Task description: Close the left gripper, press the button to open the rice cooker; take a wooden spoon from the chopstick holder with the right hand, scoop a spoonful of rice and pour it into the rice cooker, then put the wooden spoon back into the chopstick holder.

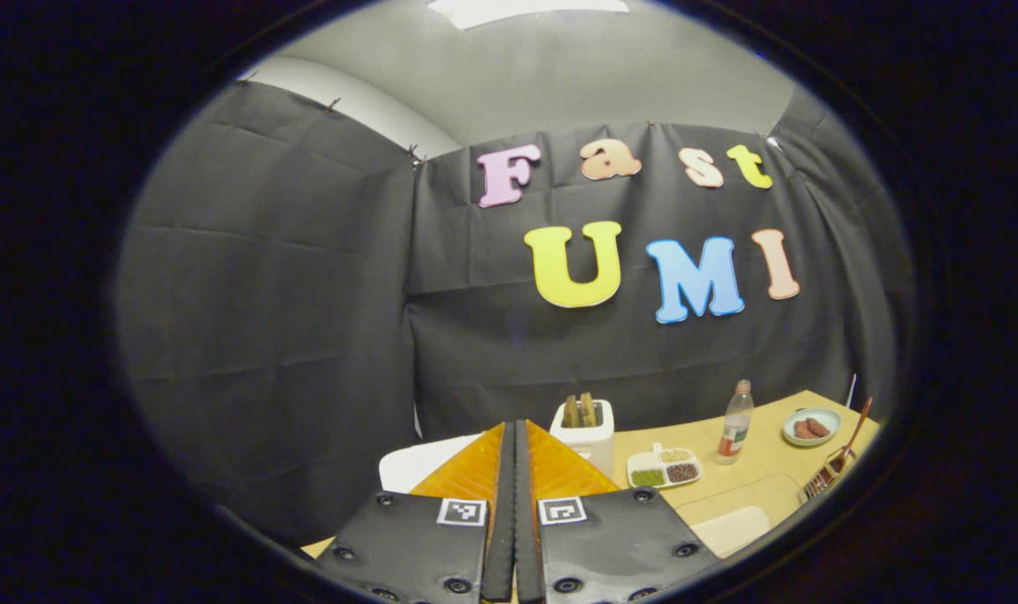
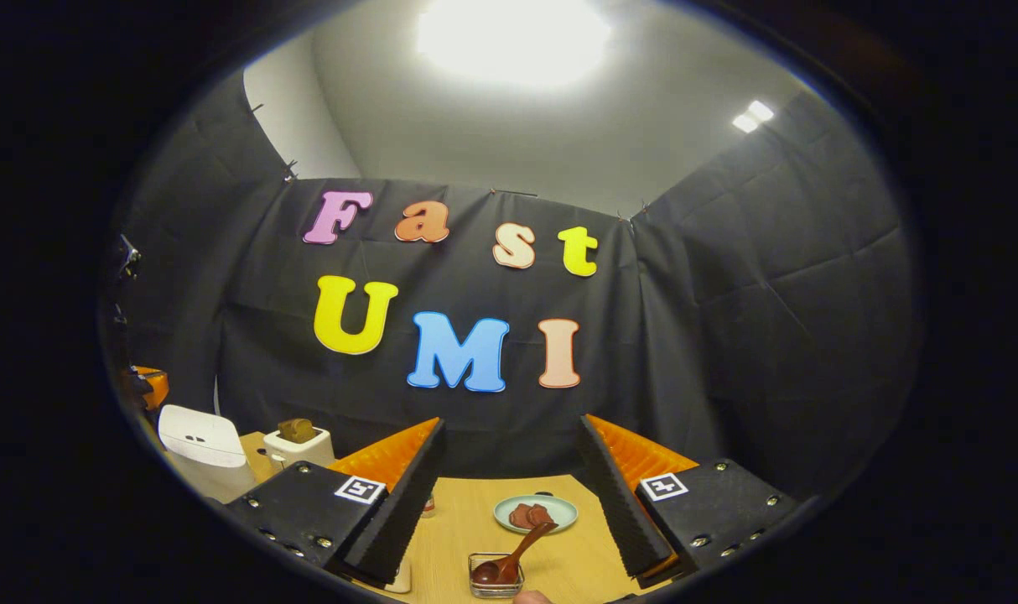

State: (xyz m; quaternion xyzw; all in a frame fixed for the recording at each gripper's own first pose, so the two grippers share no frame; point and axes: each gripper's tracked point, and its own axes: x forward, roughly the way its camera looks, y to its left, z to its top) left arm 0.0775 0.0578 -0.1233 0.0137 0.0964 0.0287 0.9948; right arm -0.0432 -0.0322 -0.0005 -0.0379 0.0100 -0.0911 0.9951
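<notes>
Right now my left gripper [image 1: 515, 503] has its two fingers pressed flat together with nothing between them, held above the near edge of the wooden table [image 1: 760, 457]. Just past its tips in the left gripper view I see a white toaster [image 1: 591, 429] with two brown slices standing in its slots, then a white divided dish [image 1: 665, 466] of green and brown grains, then a clear bottle [image 1: 735, 424] with a pale cap, and farther right a pale plate [image 1: 812, 426] of reddish pieces. At the far right edge the wooden spoon [image 1: 854, 432] leans in the chopstick holder [image 1: 828, 480]. My right gripper [image 2: 509, 495] stands wide, fingers well apart and holding nothing. Between them in the right gripper view, nearest me, the chopstick holder sits with the spoon's bowl down in it and the handle slanting up to the right; beyond it lies the plate. Off to the left the white rice cooker [image 2: 203, 449] sits with its lid down, the toaster just beside it.
</notes>
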